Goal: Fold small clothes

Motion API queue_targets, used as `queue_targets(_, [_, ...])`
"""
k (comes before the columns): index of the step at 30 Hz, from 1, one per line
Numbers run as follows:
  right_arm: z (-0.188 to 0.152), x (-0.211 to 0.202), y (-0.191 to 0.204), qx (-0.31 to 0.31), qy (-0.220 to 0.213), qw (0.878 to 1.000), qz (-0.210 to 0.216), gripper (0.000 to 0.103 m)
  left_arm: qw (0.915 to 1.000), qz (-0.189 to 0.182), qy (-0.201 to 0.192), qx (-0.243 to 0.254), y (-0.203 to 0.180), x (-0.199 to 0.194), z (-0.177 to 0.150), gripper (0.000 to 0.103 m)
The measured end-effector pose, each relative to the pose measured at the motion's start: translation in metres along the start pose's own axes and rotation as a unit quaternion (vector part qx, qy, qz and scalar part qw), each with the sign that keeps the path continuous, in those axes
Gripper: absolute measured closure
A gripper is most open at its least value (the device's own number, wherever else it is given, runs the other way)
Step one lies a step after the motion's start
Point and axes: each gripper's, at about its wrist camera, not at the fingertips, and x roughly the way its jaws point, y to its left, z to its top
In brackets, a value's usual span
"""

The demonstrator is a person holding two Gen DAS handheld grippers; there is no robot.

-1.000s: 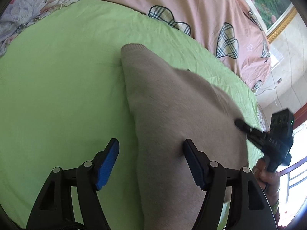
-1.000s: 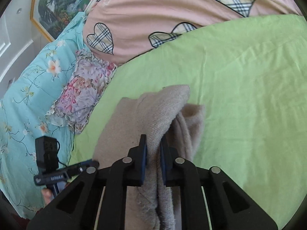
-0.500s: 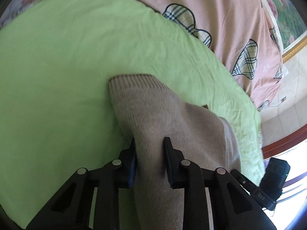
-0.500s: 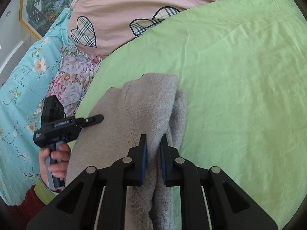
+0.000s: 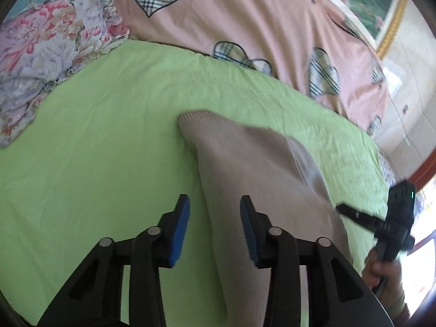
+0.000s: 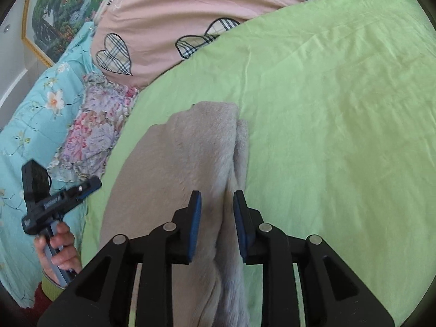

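A beige knit garment (image 5: 261, 169) lies folded lengthwise on the green sheet (image 5: 103, 141). My left gripper (image 5: 214, 227) is open, its jaws straddling the garment's left folded edge without holding it. In the right wrist view the same garment (image 6: 190, 152) lies under my right gripper (image 6: 217, 223), which is open, its jaws apart over the doubled right edge. The right gripper also shows at the right of the left wrist view (image 5: 392, 223), and the left gripper at the left of the right wrist view (image 6: 54, 196).
A pink quilt with plaid hearts (image 5: 245, 16) lies along the far side of the bed. A floral cushion (image 5: 49, 43) and a turquoise floral cover (image 6: 32, 114) lie at the left. A framed painting (image 6: 54, 11) hangs behind.
Both grippers have opened and let go of the garment, which now lies flat on the sheet. The left gripper pulled back from the fold.
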Motion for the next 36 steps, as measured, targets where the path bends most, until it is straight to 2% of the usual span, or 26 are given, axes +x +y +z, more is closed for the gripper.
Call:
queue_targets(2, [-0.012,-0.012,0.003,0.000,0.000,1.000,0.002,0.071,0.9998,-0.004,0.006,0.021,-0.009,-0.016,-0.035,0.051])
queue_targets(5, [-0.036,-0.029,0.009,-0.008,0.002,1.000,0.006,0.054,0.9989,-0.017,0.012,0.043,-0.017,-0.031,-0.077,0.047])
queue_targets(9, [-0.067,-0.037,0.014,-0.021,0.018,1.000,0.002,0.053,0.9987,-0.021,0.013,0.044,-0.021,-0.039,-0.117,0.042])
queue_targets(15, [-0.085,-0.031,0.017,-0.034,0.027,0.999,-0.007,0.053,0.9973,0.020,0.012,0.070,-0.032,-0.024,-0.128,0.042])
queue_targets(20, [-0.083,-0.029,0.019,-0.032,0.021,0.999,-0.001,0.053,0.9934,0.028,0.017,0.110,-0.048,-0.013,-0.137,0.042])
queue_targets(25, [-0.087,-0.028,0.020,-0.032,0.021,0.999,0.000,0.053,0.9951,0.052,0.019,0.082,-0.039,-0.004,-0.136,0.043])
queue_targets(26, [-0.087,-0.028,0.020,-0.032,0.021,0.999,0.001,0.053,0.9957,0.053,0.014,0.074,-0.037,-0.005,-0.134,0.046])
queue_targets(28, [-0.087,-0.027,0.021,-0.035,0.024,0.999,0.001,0.063,0.9968,0.054,0.003,0.059,-0.034,-0.008,-0.129,0.051])
queue_targets(30, [-0.087,-0.027,0.021,-0.034,0.024,0.999,-0.002,0.083,0.9977,0.050,-0.006,0.045,-0.033,-0.011,-0.125,0.060])
queue_targets(31, [-0.085,-0.028,0.020,-0.031,0.023,0.999,0.001,0.089,0.9981,0.048,-0.006,0.037,-0.033,-0.011,-0.124,0.069])
queue_targets(32, [-0.084,-0.028,0.020,-0.027,0.023,0.999,0.005,0.092,0.9988,0.042,-0.005,0.026,-0.032,-0.011,-0.124,0.078])
queue_targets(33, [-0.081,-0.029,0.020,-0.024,0.022,0.999,0.010,0.093,0.9988,0.044,-0.006,0.021,-0.033,-0.011,-0.124,0.079])
queue_targets(36, [-0.071,-0.046,0.030,-0.039,-0.002,0.999,0.024,0.095,0.9959,0.084,-0.004,0.034,-0.040,-0.008,-0.129,0.089])
